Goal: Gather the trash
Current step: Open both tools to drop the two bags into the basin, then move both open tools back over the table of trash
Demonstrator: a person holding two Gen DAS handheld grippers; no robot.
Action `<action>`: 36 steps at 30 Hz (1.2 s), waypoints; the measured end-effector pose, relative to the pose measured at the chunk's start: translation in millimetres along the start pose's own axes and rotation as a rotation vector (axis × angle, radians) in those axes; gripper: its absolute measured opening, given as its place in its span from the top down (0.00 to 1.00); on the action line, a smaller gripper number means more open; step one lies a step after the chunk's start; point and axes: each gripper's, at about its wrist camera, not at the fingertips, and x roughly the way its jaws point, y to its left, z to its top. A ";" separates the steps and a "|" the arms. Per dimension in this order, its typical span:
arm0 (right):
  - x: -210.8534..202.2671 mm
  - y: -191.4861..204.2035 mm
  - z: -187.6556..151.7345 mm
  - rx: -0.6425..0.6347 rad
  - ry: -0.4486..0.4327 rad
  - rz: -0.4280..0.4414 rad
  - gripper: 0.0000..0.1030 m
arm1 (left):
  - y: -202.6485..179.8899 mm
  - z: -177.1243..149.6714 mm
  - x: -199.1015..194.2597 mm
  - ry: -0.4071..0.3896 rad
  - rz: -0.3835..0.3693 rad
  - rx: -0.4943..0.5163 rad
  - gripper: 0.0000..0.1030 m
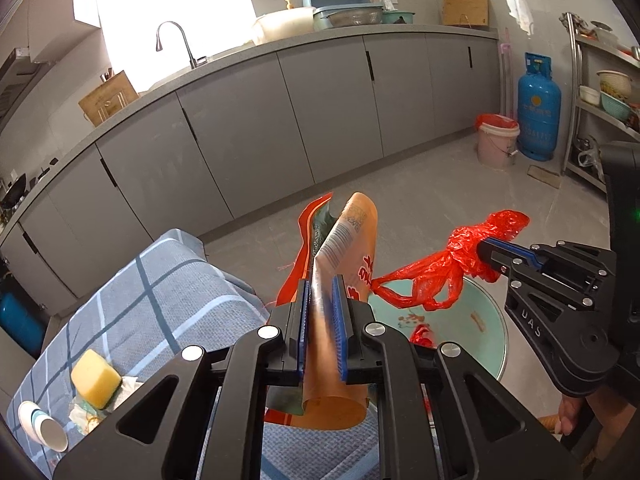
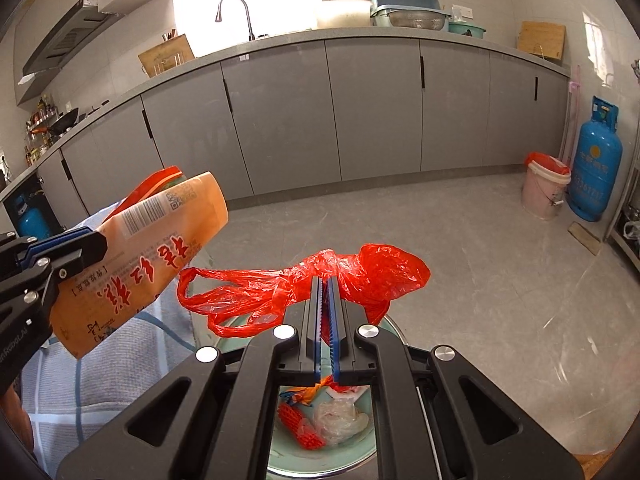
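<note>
My left gripper [image 1: 323,292] is clamped on a flat orange plastic snack wrapper with red lettering and a barcode [image 1: 344,248], with a second red-edged wrapper [image 1: 310,236] pressed against it. The orange wrapper's long axis runs along my fingers, its barcode end pointing away and up toward the grey cabinet fronts [image 1: 248,128], its other end hanging back beneath the gripper. It is held in the air above the desk with the blue-grey checked cloth [image 1: 160,292]

My right gripper [image 2: 330,292] is closed tight on a crumpled red thin plastic bag [image 2: 360,272], pinched near its knotted middle. The bag lies crosswise to my fingers, its loop handles trailing left toward the orange wrapper, its puffed end to the right. It hangs above a round pale green bowl [image 2: 384,328] that has scraps in it

On the cloth near my left gripper lie a yellow sponge block [image 1: 96,378] and a white paper cup on its side [image 1: 42,426]
</note>
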 end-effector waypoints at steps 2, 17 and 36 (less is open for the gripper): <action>3.0 -1.0 -0.7 0.002 0.003 -0.002 0.92 | -2.1 -1.4 3.7 0.007 -0.002 0.004 0.87; 6.3 -9.1 -8.5 0.045 -0.002 -0.020 0.57 | 11.6 -6.8 -2.0 -0.005 0.037 -0.019 0.40; -31.6 19.2 -1.7 0.034 -0.050 -0.004 0.46 | 63.2 -19.3 -55.5 -0.066 0.161 -0.069 0.26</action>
